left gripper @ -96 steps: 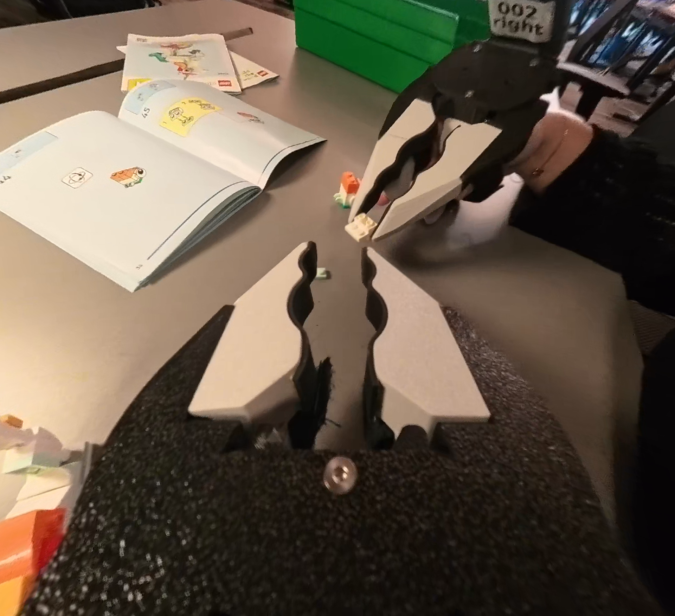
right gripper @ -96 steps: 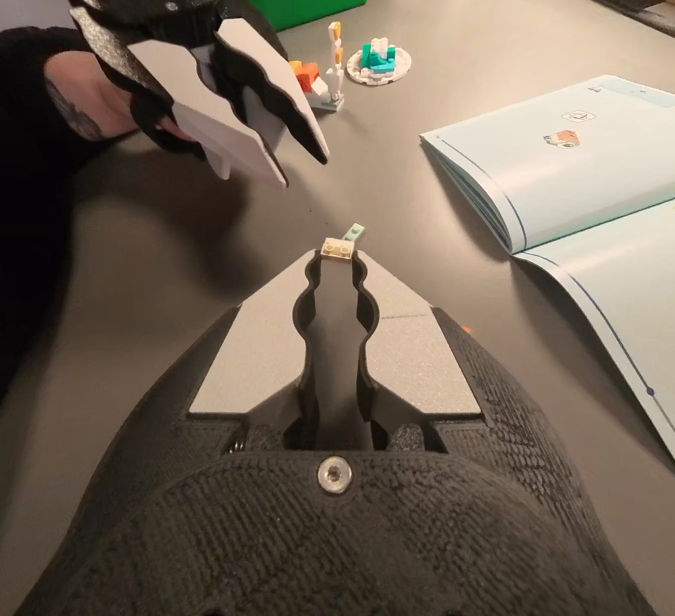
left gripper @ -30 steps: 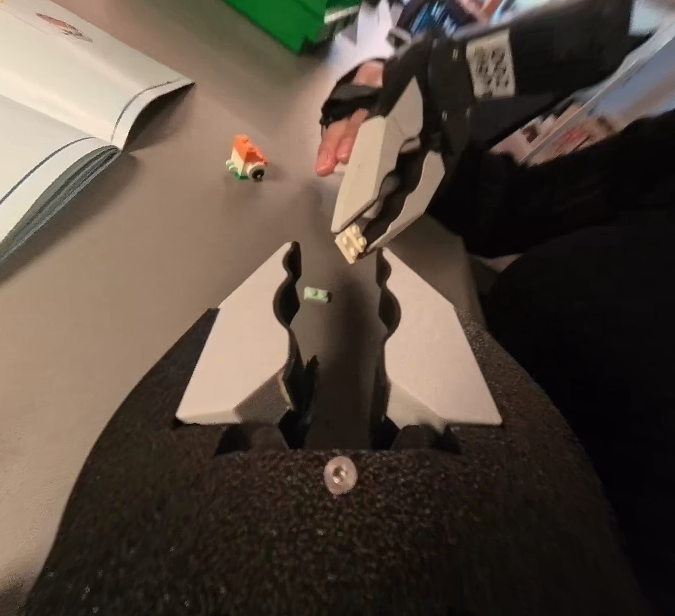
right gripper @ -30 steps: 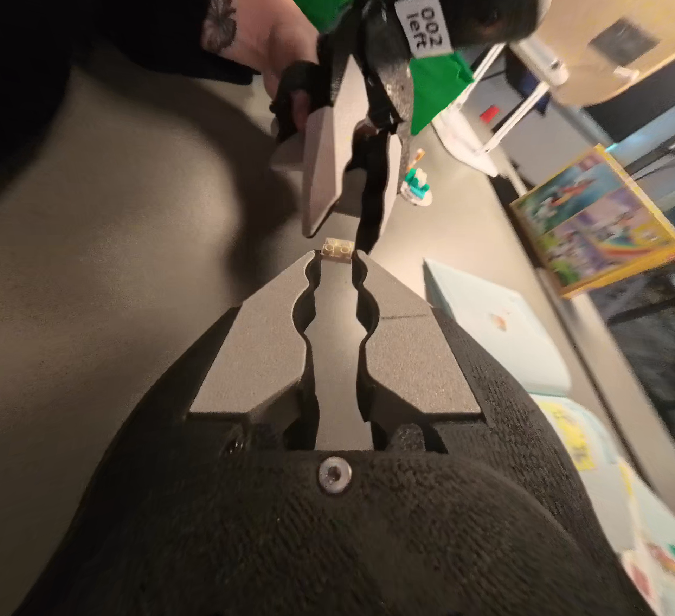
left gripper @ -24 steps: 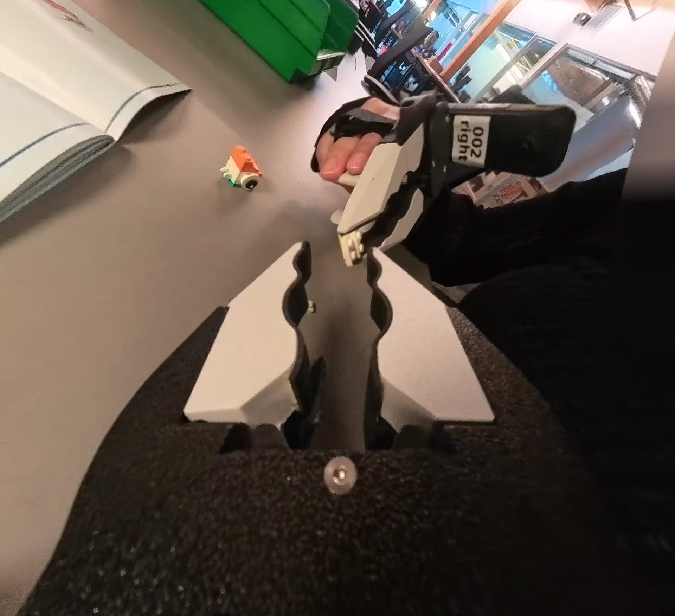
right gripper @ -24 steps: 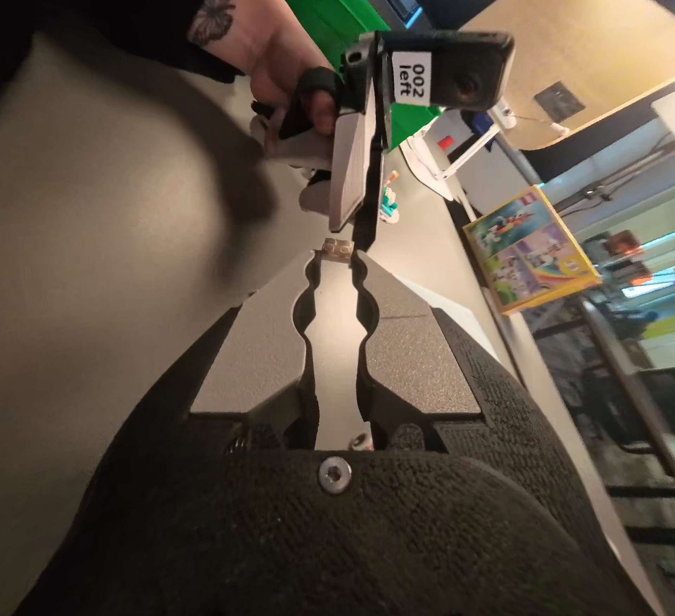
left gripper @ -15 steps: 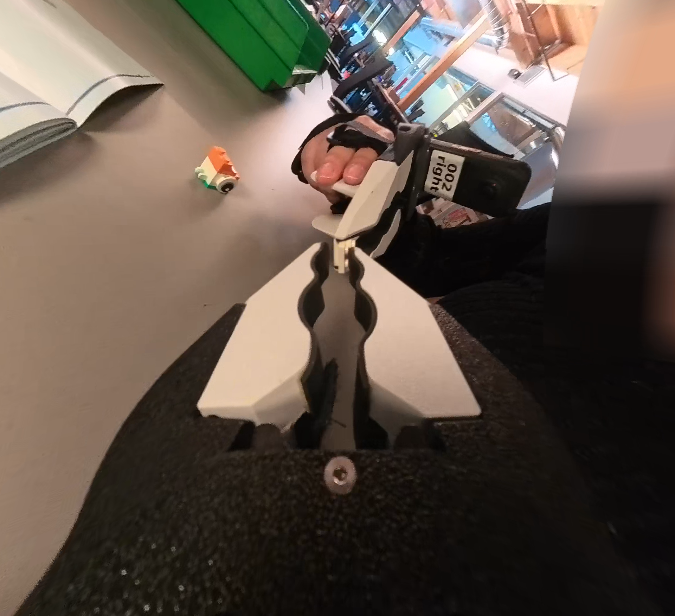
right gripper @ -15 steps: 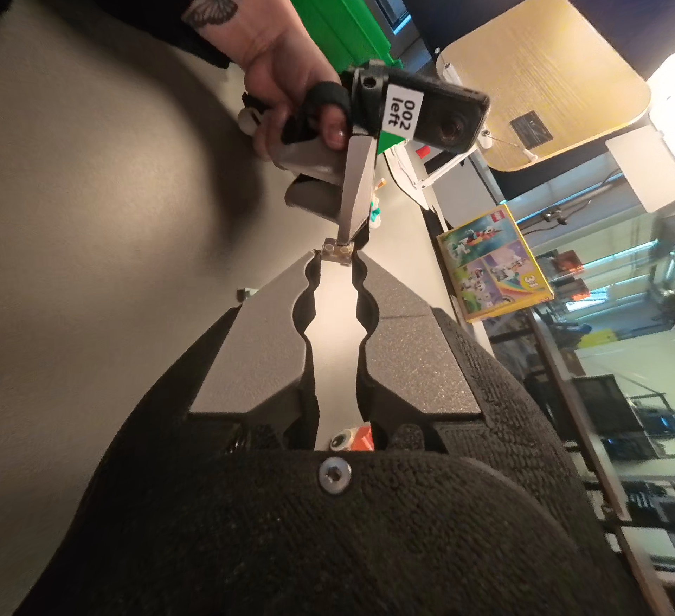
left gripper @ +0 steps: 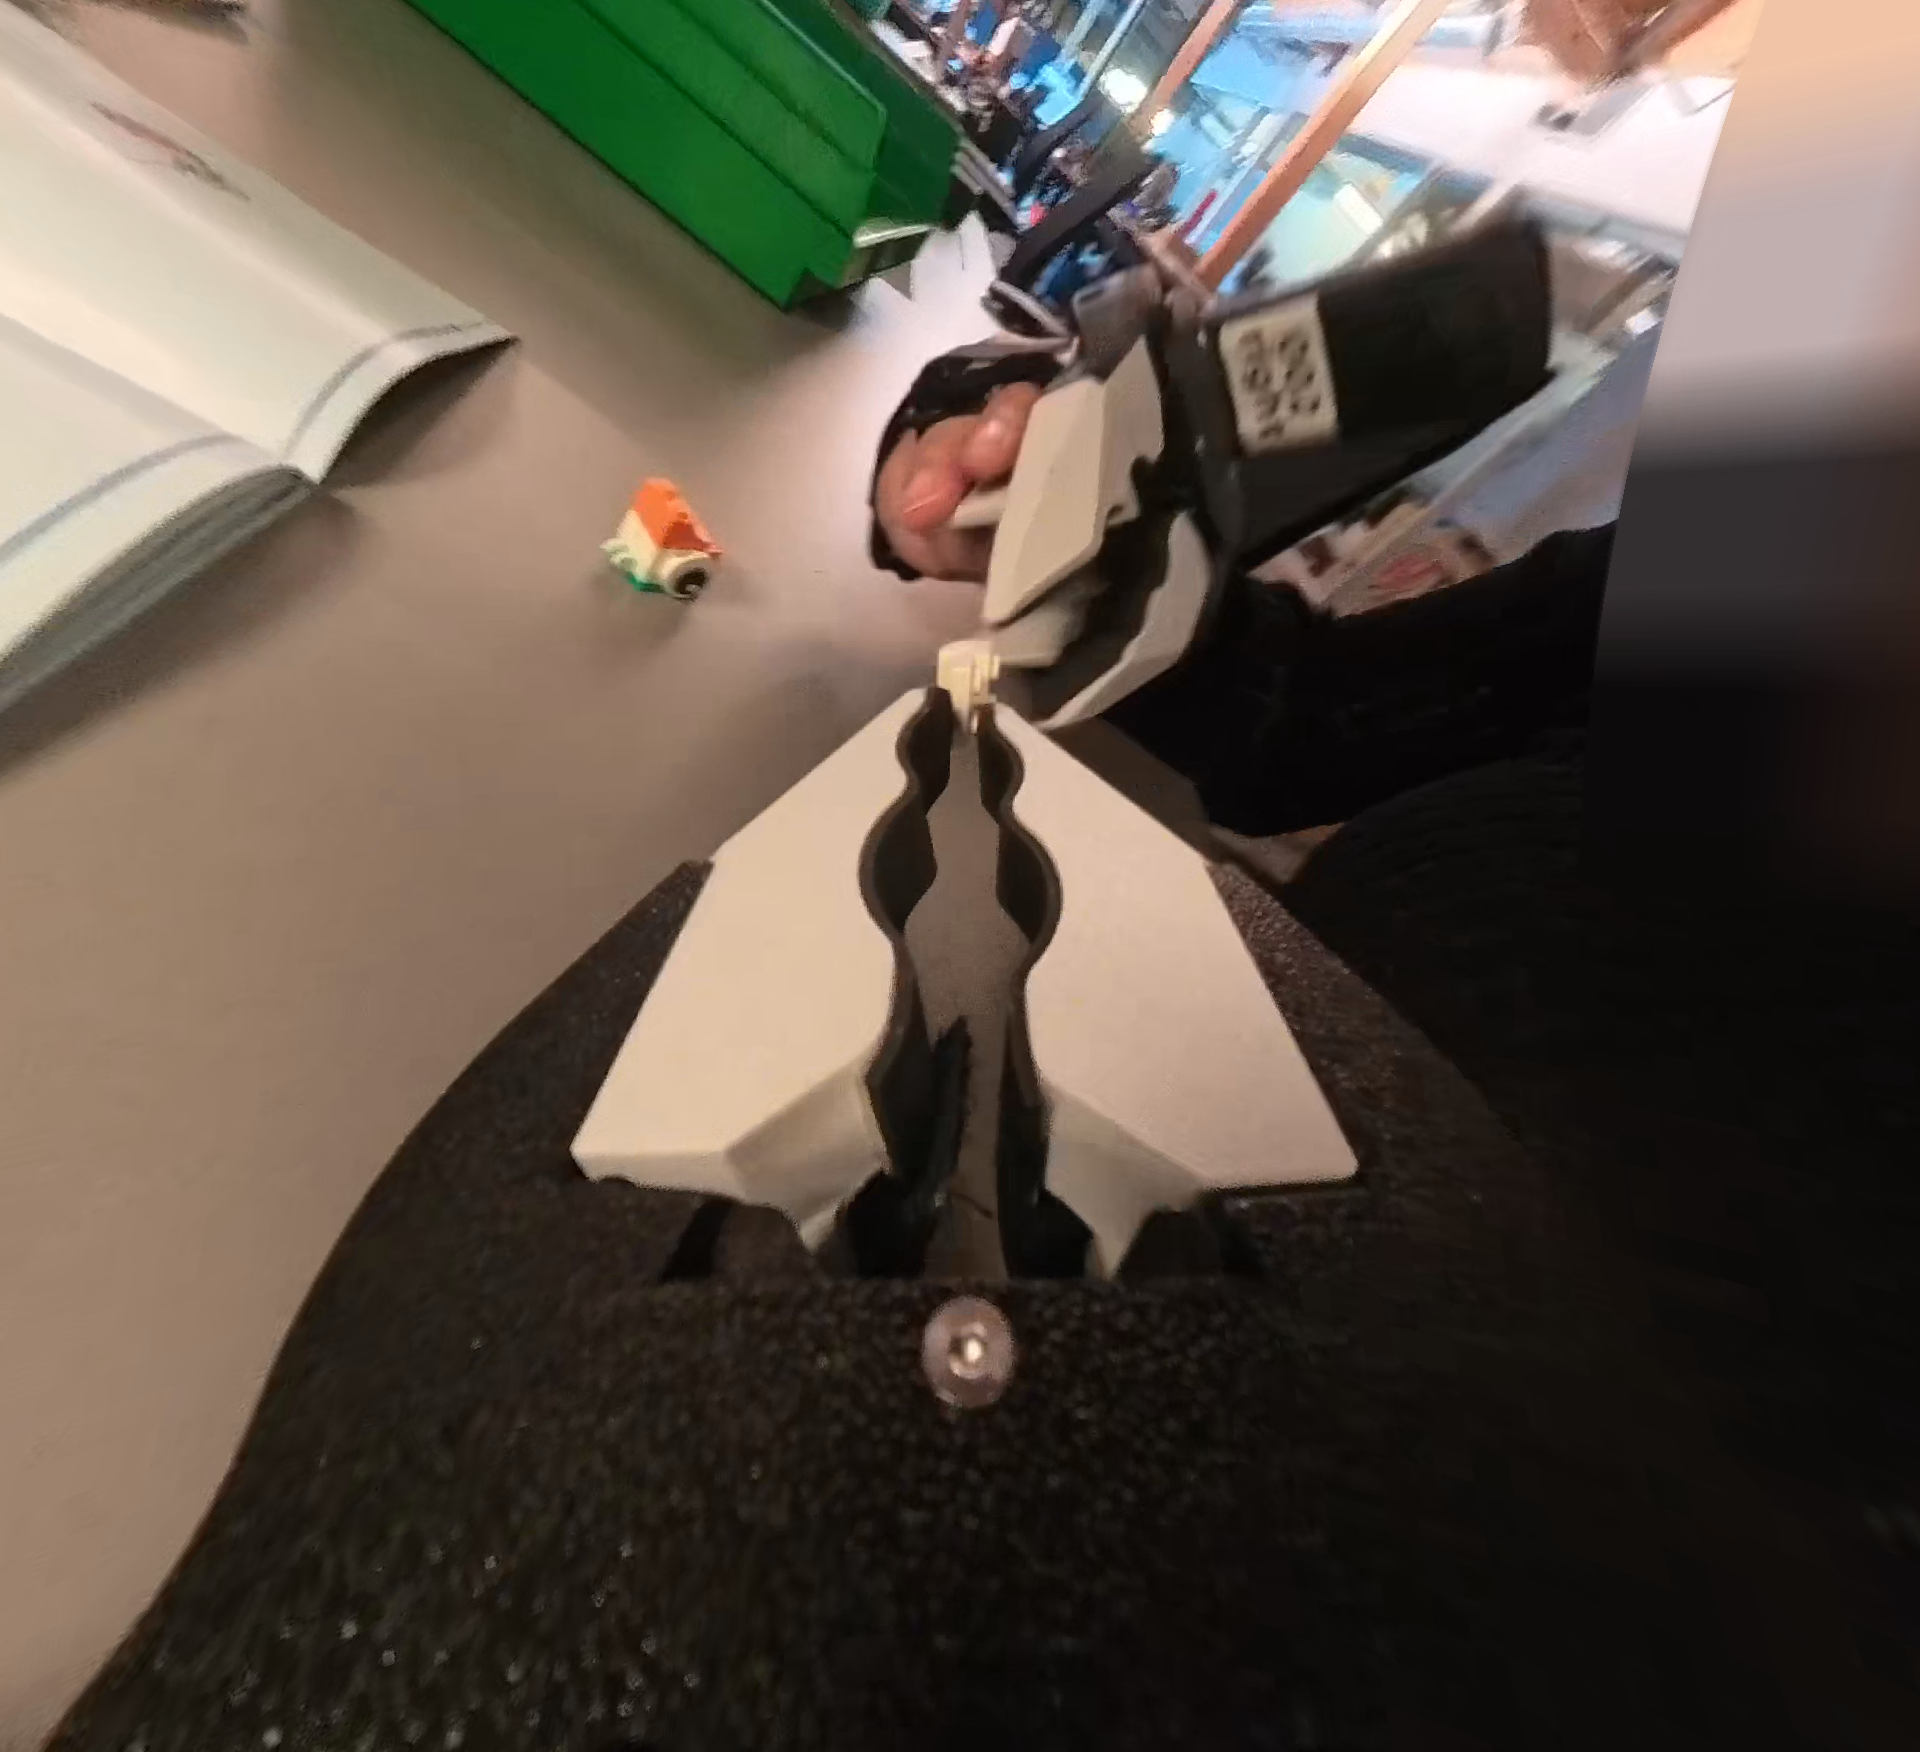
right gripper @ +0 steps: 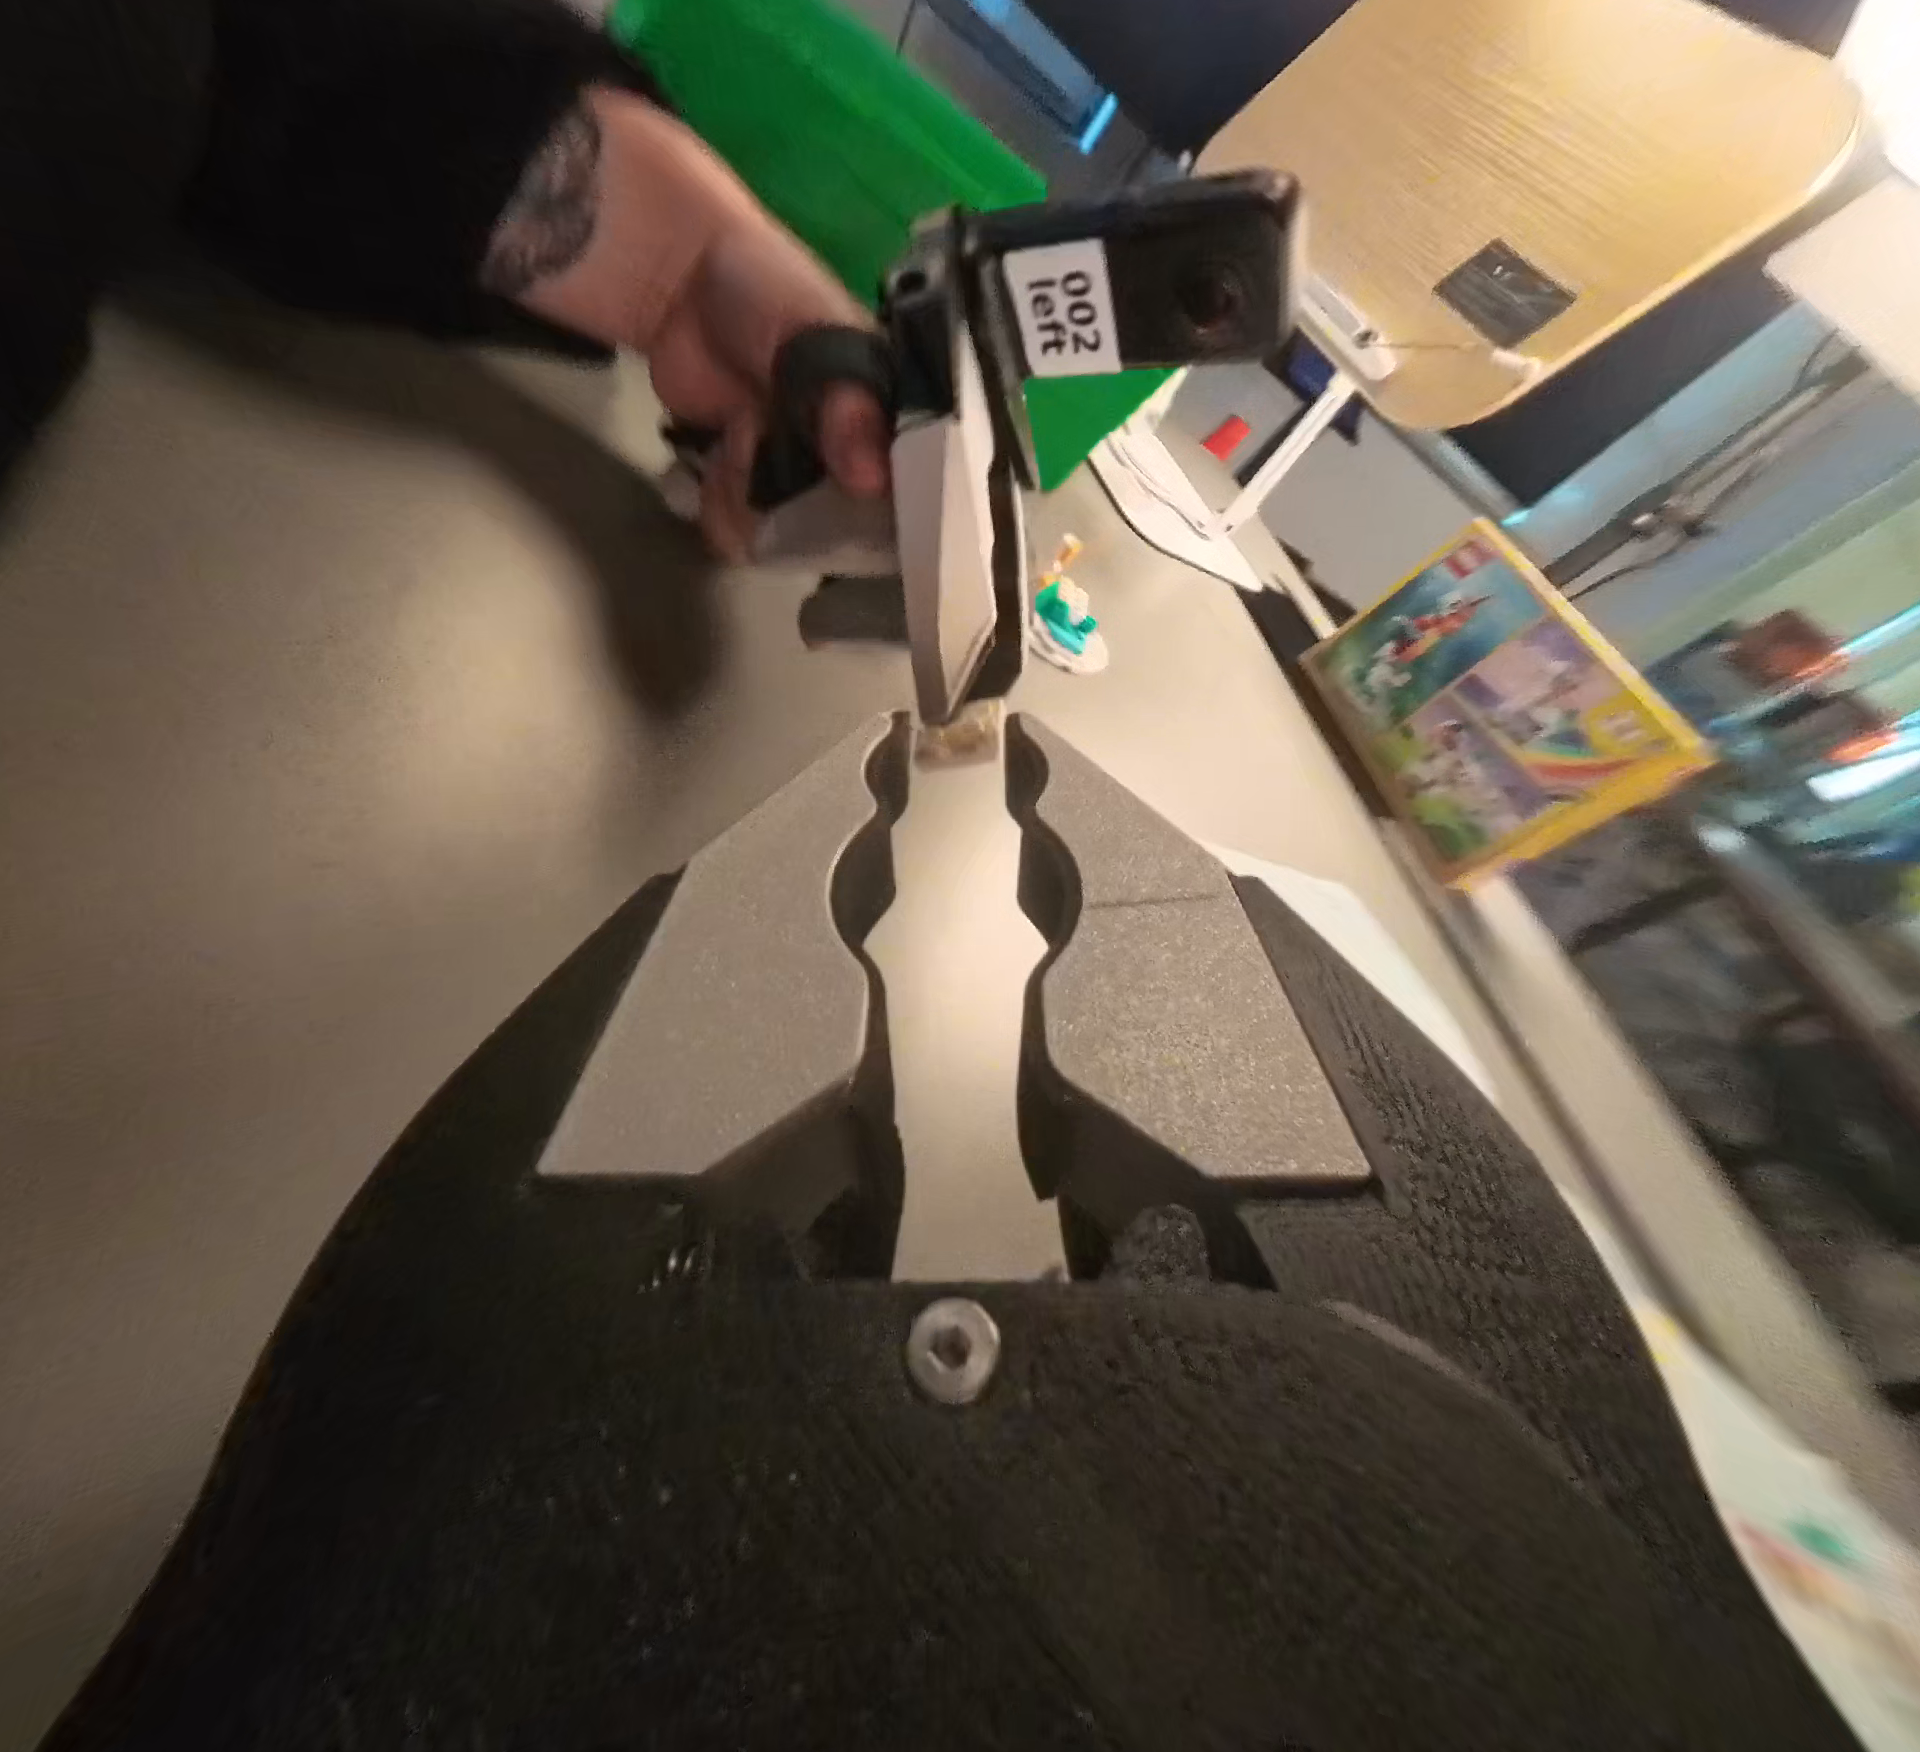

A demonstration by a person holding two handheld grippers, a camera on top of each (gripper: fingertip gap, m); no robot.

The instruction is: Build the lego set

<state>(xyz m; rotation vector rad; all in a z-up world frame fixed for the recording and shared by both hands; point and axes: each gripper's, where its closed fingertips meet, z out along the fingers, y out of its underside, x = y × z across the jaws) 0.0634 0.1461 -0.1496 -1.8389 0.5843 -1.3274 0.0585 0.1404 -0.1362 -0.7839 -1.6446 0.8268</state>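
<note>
While both tongs meet tip to tip above the grey worktop, the green bins stand far beyond the left tongs, and an open instruction booklet lies to their far left. A yellow lego box stands beyond the right tongs, to their right. The left tongs are pressed almost together on the cream lego plate. The right tongs also hold this cream plate at its two ends, with a narrow gap between their fingers. A small orange and white lego model rests on the worktop ahead and left of the left tongs. Beyond the right tongs sits a small teal and white lego build.
</note>
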